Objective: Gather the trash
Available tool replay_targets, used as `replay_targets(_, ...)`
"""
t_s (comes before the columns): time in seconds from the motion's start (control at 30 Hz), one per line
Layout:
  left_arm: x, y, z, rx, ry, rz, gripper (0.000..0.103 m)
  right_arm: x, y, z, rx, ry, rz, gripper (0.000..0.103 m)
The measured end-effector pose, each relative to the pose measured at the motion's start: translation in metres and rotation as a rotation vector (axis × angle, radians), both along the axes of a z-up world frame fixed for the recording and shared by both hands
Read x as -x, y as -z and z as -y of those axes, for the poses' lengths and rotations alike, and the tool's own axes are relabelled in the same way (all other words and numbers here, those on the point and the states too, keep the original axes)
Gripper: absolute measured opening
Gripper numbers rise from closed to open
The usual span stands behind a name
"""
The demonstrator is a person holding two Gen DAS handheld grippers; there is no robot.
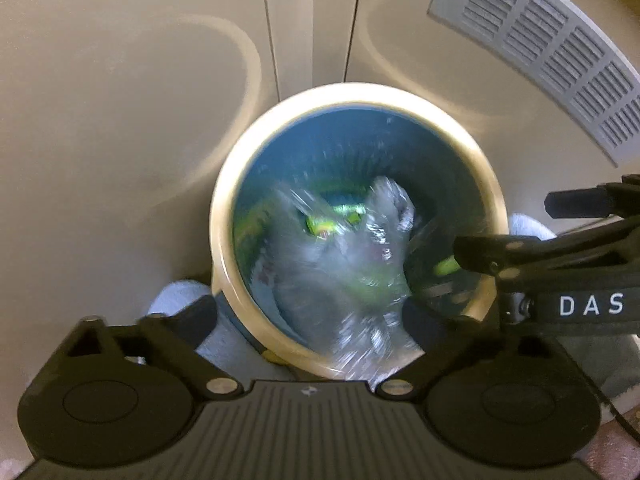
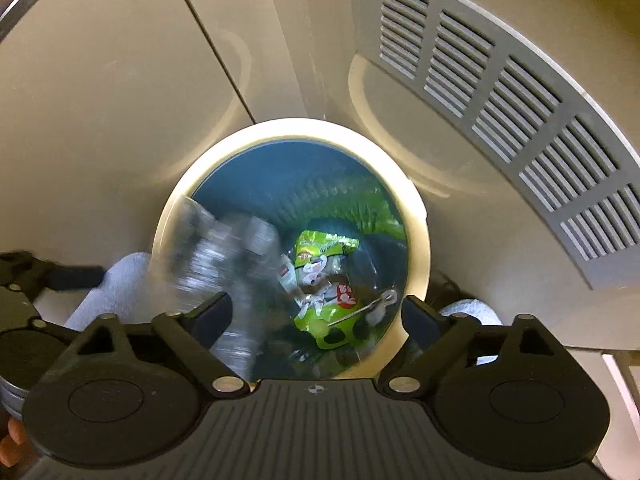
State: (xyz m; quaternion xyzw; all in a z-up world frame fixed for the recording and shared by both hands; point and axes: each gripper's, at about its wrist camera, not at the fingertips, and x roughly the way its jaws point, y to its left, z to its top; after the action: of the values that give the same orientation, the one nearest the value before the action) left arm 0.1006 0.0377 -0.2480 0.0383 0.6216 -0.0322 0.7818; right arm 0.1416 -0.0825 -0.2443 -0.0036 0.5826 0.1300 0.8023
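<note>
Both tools hang above a cream-rimmed bin [image 2: 416,216] lined blue inside. The left tool [image 1: 308,312] stands wide, a blurred clear plastic bag [image 1: 340,272] loose beneath it in the bin's mouth. The right tool [image 2: 316,312] is wide too, empty, over green snack wrappers [image 2: 320,256] at the bottom. "DAS" shows on the right tool's body.

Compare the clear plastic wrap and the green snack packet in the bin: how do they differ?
The clear plastic wrap is see-through and motion-blurred at the bin's left rim; the green snack packet is opaque, printed and sharp, lying deep inside. Both are crumpled trash.
</note>
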Motion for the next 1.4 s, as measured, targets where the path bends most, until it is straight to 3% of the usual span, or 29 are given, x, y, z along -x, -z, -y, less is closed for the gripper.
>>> replay_targets(0.23,0.018,-0.048,-0.011,0.028,-0.017,0.079,0.102,0.009,-0.042,0.013,-0.053,0.013,0.074,0.094)
replay_targets(0.53,0.095,-0.155,-0.027,0.047,-0.031,0.362,0.103,0.069,-0.151,0.03,-0.206,-0.032,0.349,0.102)
replay_targets(0.73,0.123,-0.185,-0.019,-0.005,-0.008,0.44,0.103,0.103,-0.158,0.032,-0.144,-0.052,0.409,0.103)
replay_targets(0.9,0.13,-0.19,-0.005,-0.047,0.032,0.493,0.103,0.121,-0.167,0.033,-0.133,-0.034,0.46,0.103)
replay_targets(1.4,0.138,-0.184,0.005,-0.071,0.071,0.494,0.103,0.134,-0.165,0.029,-0.101,-0.077,0.475,0.103)
